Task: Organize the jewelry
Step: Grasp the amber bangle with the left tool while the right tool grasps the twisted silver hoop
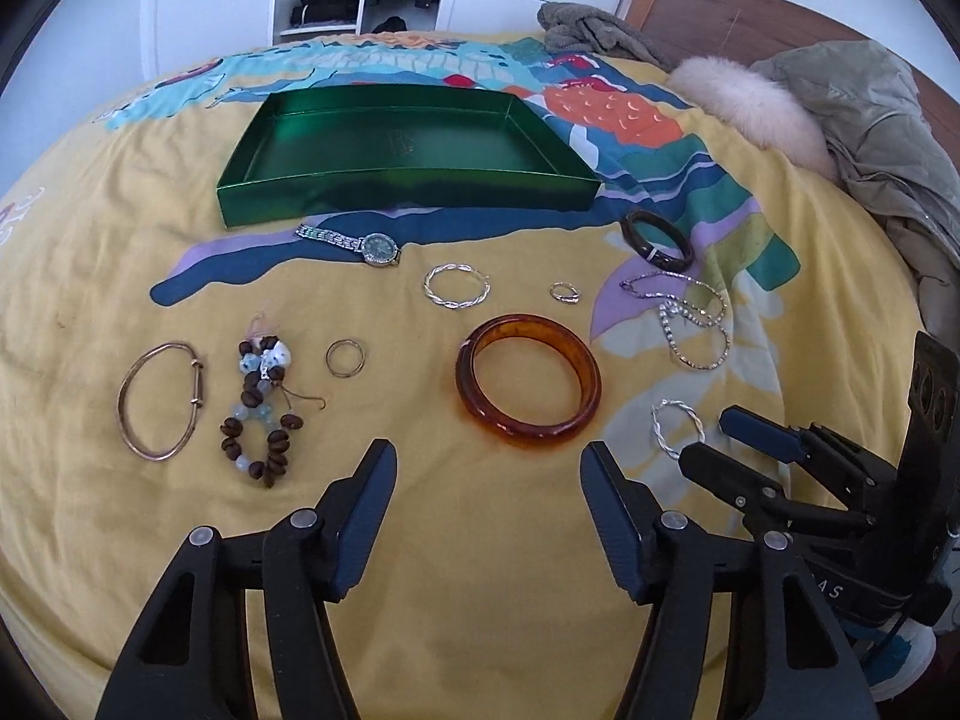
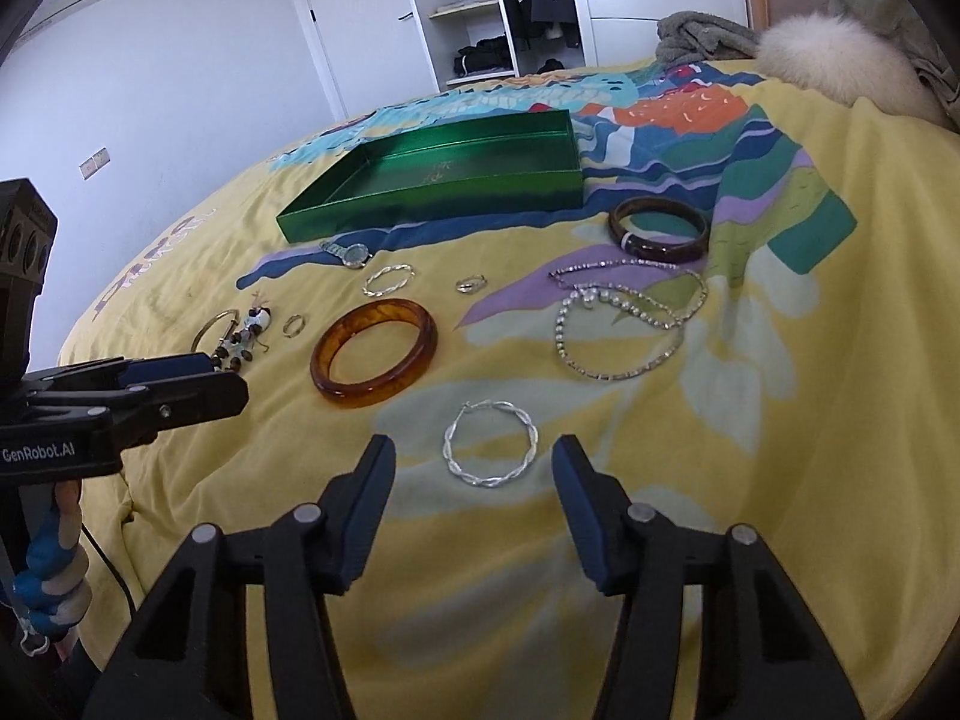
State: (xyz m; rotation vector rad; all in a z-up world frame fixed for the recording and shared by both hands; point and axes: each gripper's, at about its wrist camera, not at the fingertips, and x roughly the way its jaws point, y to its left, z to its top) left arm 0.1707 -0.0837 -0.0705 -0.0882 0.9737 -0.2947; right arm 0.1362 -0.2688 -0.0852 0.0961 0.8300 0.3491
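Left wrist view: the left gripper (image 1: pixel 487 468) hangs over the yellow bedspread (image 1: pixel 78 276) with its jaws roughly half apart and nothing between them. The amber bangle (image 1: pixel 529 381) lies just beyond the tips, a touch right of the centre line. Further left sit the gold bangle (image 1: pixel 157 401) and the bead bracelet (image 1: pixel 261 414), and the empty green tray (image 1: pixel 408 192) is at the far side with the watch (image 1: pixel 360 245) just in front of it. The right gripper (image 1: pixel 711 441) pokes in from the right, right next to the twisted silver hoop (image 1: pixel 678 427).

What I'd worry about here: that bangle looks wider than the gap, so closing on it from above could just squirt it sideways on the soft cover. Both tools are also near each other, so they could bump.

Right wrist view: right gripper (image 2: pixel 474 468) is also about half spread and empty, with the twisted silver hoop (image 2: pixel 489 444) lying flat just ahead of the tips, sitting between them. It's thin and flat on fabric, so I reckon the pads could pinch the bedspread (image 2: pixel 840 420) instead, or the hoop slips out. The rhinestone chain (image 2: pixel 624 318) is further off to the right, and the green tray (image 2: pixel 438 204) is at the far end, well apart
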